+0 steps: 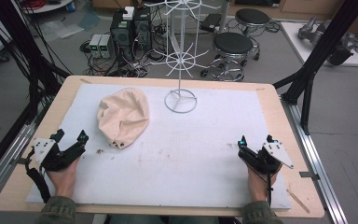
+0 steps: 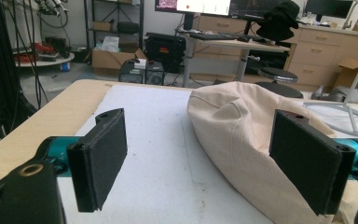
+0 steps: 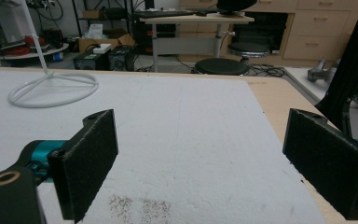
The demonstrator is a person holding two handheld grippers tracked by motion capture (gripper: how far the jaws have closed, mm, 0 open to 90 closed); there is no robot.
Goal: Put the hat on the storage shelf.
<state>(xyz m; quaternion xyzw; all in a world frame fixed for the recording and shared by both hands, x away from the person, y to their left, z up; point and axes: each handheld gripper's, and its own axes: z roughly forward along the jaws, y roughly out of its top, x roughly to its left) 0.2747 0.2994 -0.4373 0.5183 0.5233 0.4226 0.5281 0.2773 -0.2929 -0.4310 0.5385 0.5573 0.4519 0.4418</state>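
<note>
Entry: 2 hand-held tongs low over the white mat (image 1: 186, 154) on the surface, one at each near corner. The left tongs (image 1: 71, 137) stood with jaws wide apart and empty; the right tongs (image 1: 256, 139) likewise, apart and holding nothing.

The work in hand appeared to be the beige cap (image 1: 122, 116), judged from its position closest to the left tongs. It lay on the left half of the mat, just ahead and to the right of those tongs, not touching them. In the left gripper view the cap (image 2: 242, 135) sat partly behind the right-hand jaw, off the centre line between the jaws.

Orientation: long axis ran from the near end, where small dark eyelets showed, away toward the far edge, tilted slightly to the right. The crown was slumped and creased. Which end carried the brim could not be told.

The white wire display stand (image 1: 181, 56) stood behind the cap, its ring base (image 1: 181, 101) near the cap's far right side but apart from it.

Risks, as judgement:
1. Soft fabric: a closing pinch might catch only 1 loose fold, so the cap would sag or slip out when lifted.
2. Offset approach: 1 jaw could push the cap sideways across the mat rather than straddle it.
3. The light stand might tip if the cap or tongs struck its arms.
</note>
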